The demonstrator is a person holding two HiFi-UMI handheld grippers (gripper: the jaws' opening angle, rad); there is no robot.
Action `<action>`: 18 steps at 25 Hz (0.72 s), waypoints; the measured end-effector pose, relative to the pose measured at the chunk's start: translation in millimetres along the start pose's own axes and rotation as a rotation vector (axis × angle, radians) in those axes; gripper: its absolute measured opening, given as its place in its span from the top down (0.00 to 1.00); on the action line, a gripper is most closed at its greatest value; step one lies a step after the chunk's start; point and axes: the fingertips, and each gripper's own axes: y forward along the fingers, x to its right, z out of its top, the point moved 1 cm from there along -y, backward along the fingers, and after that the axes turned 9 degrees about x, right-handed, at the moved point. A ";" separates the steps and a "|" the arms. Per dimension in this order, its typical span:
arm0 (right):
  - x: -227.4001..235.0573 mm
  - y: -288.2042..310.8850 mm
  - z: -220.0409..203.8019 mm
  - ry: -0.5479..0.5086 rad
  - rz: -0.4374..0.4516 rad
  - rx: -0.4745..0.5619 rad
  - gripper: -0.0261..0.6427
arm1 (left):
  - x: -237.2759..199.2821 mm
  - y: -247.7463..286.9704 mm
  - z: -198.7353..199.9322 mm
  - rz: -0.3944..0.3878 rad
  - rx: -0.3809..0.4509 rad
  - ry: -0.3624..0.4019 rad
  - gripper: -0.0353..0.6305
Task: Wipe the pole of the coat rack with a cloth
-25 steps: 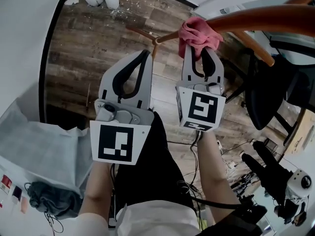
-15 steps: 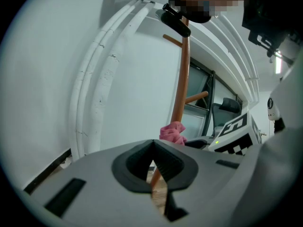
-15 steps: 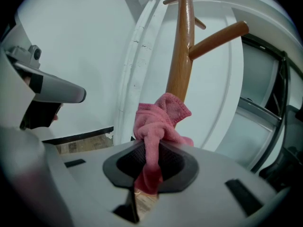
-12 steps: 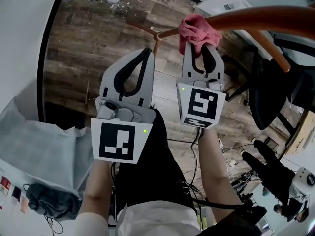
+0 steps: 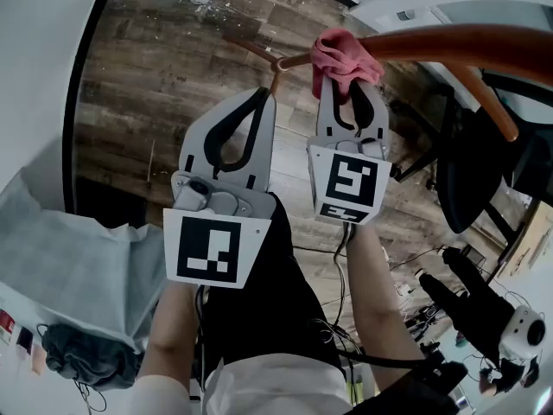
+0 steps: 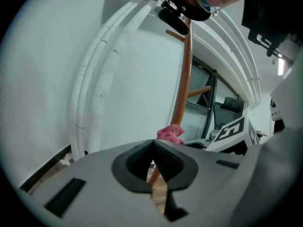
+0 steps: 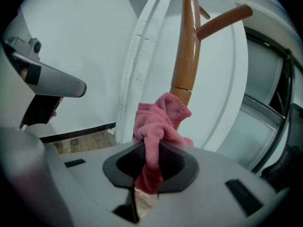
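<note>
- While my right claw (image 5: 349,93) pinches a bunched pink terry cloth (image 5: 343,56) against the glossy orange-brown wooden pole (image 5: 449,40) of the coat rack, its jaws are pressed onto a narrow fold of fabric.
- The cloth sits low on the pole, near the rack's spreading wooden feet (image 5: 259,54).
- My left claw (image 5: 262,98) hangs just beside the right one, jaws pressed together with nothing between them.
- Risk: only a thin fold is gripped, so drag along the pole could pull the cloth free.
- Risk: the cloth seems to meet one side only, so the far side may go unwiped.
- Risk: with no claw steadying the rack, a hard push could rock it.
- Compared with a second ago, little differs: the cloth is at almost the same spot, and both claws show slightly higher in the head view.
</note>
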 end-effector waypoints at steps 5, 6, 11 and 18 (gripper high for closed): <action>-3.0 3.5 -10.6 0.002 0.004 -0.023 0.86 | -2.0 -2.3 -5.5 0.002 -0.011 -0.005 0.93; -4.0 4.2 -12.9 0.002 0.005 -0.028 0.86 | -3.2 -3.0 -6.4 0.004 -0.013 -0.005 0.93; -5.0 8.2 -26.3 0.029 0.012 -0.051 0.86 | -8.9 -3.8 -13.1 0.016 -0.023 -0.007 0.93; -7.2 14.8 -41.2 0.036 0.024 -0.069 0.86 | -14.3 -1.0 -25.6 0.027 -0.031 -0.011 0.93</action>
